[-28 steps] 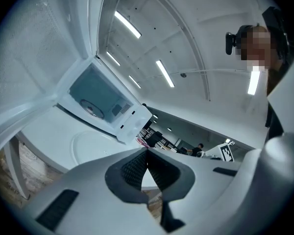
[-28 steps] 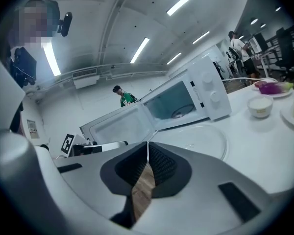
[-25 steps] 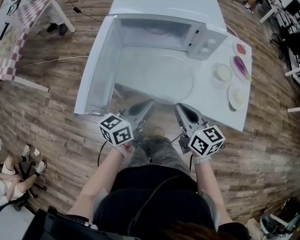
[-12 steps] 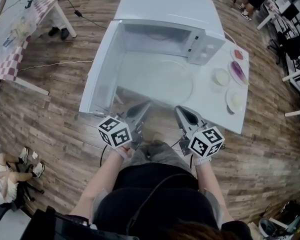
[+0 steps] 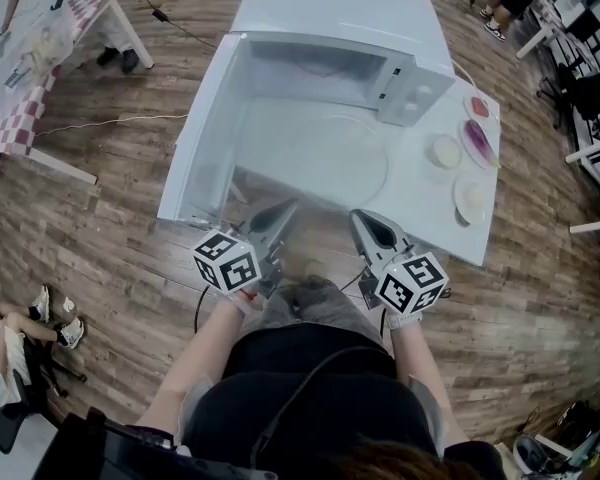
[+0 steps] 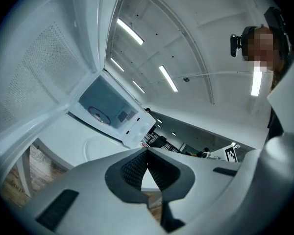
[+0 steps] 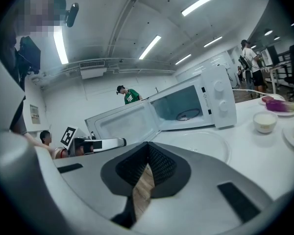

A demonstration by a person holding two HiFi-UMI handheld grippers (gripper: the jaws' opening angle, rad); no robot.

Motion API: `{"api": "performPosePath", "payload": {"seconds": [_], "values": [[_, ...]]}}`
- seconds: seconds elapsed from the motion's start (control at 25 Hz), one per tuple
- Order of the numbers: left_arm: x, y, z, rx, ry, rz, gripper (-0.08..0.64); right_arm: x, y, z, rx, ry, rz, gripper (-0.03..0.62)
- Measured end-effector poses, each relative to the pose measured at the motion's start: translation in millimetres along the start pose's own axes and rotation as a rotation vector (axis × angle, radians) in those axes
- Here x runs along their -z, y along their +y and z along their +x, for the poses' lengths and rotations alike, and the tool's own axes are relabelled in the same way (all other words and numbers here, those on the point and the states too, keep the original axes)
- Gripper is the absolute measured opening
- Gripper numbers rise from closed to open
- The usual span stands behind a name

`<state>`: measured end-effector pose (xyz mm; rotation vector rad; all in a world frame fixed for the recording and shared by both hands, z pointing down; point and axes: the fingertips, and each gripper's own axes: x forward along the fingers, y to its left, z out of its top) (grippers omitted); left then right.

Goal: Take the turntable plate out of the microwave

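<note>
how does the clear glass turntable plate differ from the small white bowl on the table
The clear glass turntable plate is far wider than the small white bowl. The plate is see-through and nearly flat; the bowl is opaque with raised sides. The plate lies before the open white microwave's cavity; the bowl sits in front of its control panel. Both are round and rest on the white table.

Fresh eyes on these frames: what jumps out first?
The white microwave stands at the back of the table, its door swung wide to the left. The clear turntable plate lies flat on the table just in front of it. At the near edge the left gripper and right gripper are shut and empty, the right's jaws having just closed the last bit.
</note>
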<state>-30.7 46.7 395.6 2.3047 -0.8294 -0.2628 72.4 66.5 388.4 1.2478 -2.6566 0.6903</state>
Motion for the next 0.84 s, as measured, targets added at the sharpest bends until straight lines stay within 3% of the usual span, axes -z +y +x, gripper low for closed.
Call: {"api": "performPosePath", "payload": {"seconds": [0.84], "values": [[11.6,27.3,14.3,-0.061,0.022,-0.073,0.011,11.8,-31.6,5.9,0.008,0.038,0.065,0.020]]}}
